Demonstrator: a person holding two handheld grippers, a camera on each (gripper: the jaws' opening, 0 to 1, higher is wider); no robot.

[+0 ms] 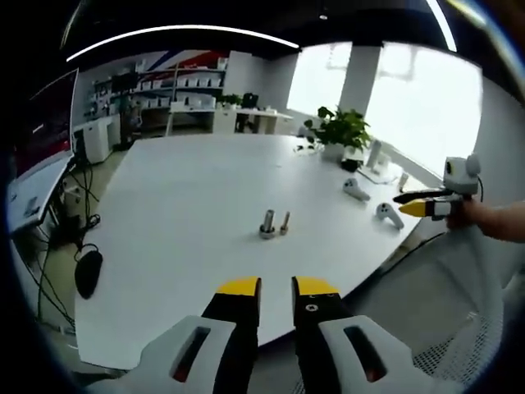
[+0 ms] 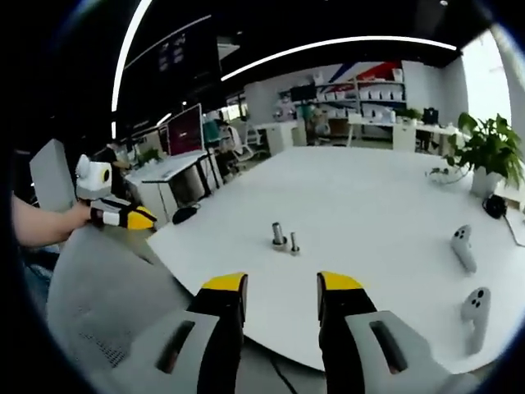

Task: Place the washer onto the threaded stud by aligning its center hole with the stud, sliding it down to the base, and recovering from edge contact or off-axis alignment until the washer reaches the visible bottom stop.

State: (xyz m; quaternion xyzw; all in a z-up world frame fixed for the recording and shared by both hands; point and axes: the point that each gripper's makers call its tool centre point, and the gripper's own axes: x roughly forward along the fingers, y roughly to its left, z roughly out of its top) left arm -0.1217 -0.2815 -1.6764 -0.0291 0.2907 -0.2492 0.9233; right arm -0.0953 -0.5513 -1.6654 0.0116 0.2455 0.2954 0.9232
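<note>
The table (image 1: pixel 189 205) top looks smooth, matt white. Near its middle, the stud (image 1: pixel 267 223) and bolt (image 1: pixel 285 222) are dull grey metal. Both controllers (image 2: pixel 463 246) look like matt plastic.

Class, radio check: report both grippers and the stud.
Left gripper open, empty. Right gripper open, empty. Threaded stud upright mid-table, smaller bolt beside it; washer not made out. Approach unobstructed.
</note>
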